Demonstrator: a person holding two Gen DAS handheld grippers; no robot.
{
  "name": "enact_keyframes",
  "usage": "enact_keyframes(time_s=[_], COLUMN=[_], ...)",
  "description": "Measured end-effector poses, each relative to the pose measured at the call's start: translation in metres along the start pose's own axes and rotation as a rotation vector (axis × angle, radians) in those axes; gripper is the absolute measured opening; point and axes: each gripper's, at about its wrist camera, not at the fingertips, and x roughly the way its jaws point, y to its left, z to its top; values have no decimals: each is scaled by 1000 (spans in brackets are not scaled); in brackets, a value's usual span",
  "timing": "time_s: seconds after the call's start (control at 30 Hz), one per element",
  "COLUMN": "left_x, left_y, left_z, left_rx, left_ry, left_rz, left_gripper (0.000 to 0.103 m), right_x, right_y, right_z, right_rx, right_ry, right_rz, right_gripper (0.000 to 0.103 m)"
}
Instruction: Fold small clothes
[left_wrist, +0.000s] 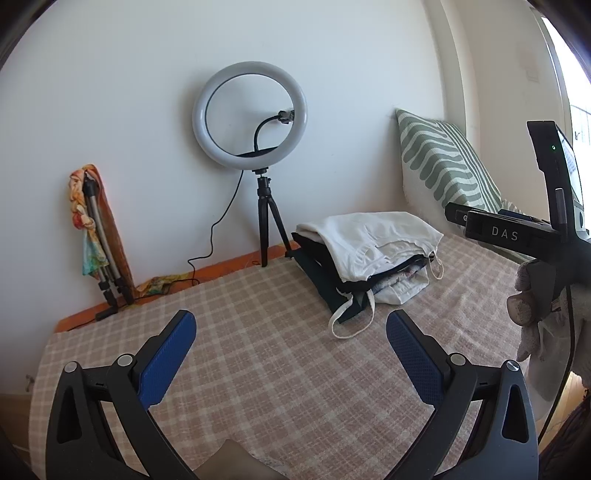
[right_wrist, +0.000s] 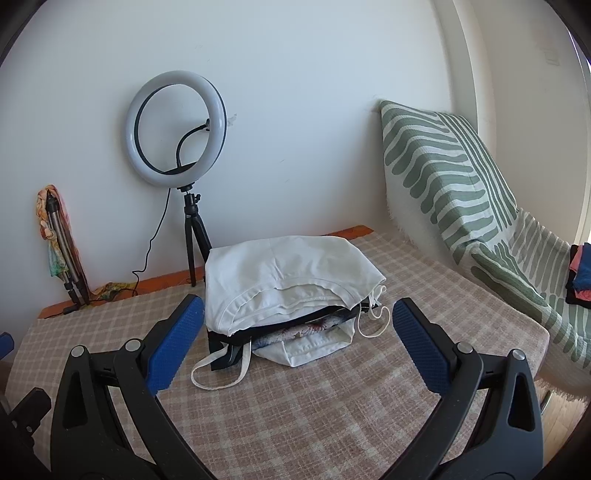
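A stack of folded small clothes lies on the checked tabletop, a white garment on top, a dark one and another white piece beneath, white drawstrings trailing off the near side. In the left wrist view the same stack sits ahead and to the right. My left gripper hovers open over bare cloth, nothing between its blue pads. My right gripper is open too, its fingers spread either side of the stack's near edge, short of touching it. The right gripper's body shows at the left view's right edge.
A ring light on a black tripod stands at the back by the wall, its cable running down. A folded tripod wrapped in colourful cloth leans at the far left. A green-striped cushion props against the right wall, with colourful items beyond.
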Motion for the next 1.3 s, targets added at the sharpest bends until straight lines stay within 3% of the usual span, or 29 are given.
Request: enact_keyframes(time_s=[1.3], left_x=[1], left_y=[-1], left_z=[-1], left_rx=[-2], left_ry=[11], left_rz=[-3], left_gripper=[103], right_x=[1], right_y=[1], right_z=[-3], right_rx=[5], right_ry=[13], right_rz=[14], right_gripper=[103])
